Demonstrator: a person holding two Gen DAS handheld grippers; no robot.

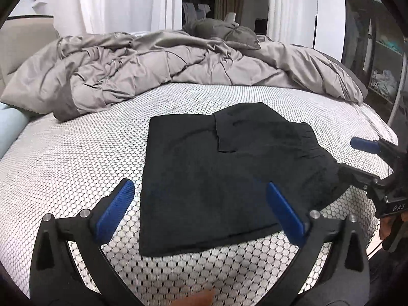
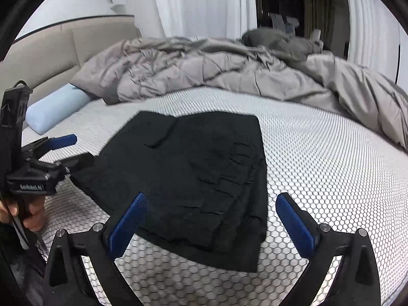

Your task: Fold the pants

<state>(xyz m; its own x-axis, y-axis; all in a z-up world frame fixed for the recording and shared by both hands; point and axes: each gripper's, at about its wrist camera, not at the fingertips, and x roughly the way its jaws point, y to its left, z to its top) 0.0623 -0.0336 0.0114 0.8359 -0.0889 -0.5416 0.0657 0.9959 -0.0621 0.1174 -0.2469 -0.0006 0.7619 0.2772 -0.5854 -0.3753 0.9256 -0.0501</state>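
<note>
**A:** Where are the pants (image 1: 216, 178) right now?

**B:** Lying folded into a flat, dark, roughly square bundle on the bed (image 1: 76, 158), on the bare mattress with its white honeycomb-pattern cover. A smaller folded flap sits on top, toward the far side.

**A:** And the left gripper (image 1: 201, 209)?

**B:** Spread wide, with nothing pinched. In its own view the blue pads (image 1: 116, 209) stand apart above the near edge of the pants; the left one is over the mattress just beside the cloth, the right one over the cloth. I can't tell whether either touches.

**A:** The right gripper (image 2: 211, 221)?

**B:** Also gaping wide and empty. It hovers over the near corner of the bundle, one blue pad over the fabric, the other over the mattress beside it. In the left view it shows at the right edge, just beside the pants.

**A:** Anything else on the bed?

**B:** A crumpled grey duvet (image 1: 153, 71) heaped across the far side, well apart from the pants, a darker grey pillow (image 1: 221, 30) behind it, and a pale blue bolster (image 2: 53, 107) by the beige headboard (image 2: 51, 53). White curtains (image 2: 201, 2) hang behind.
</note>
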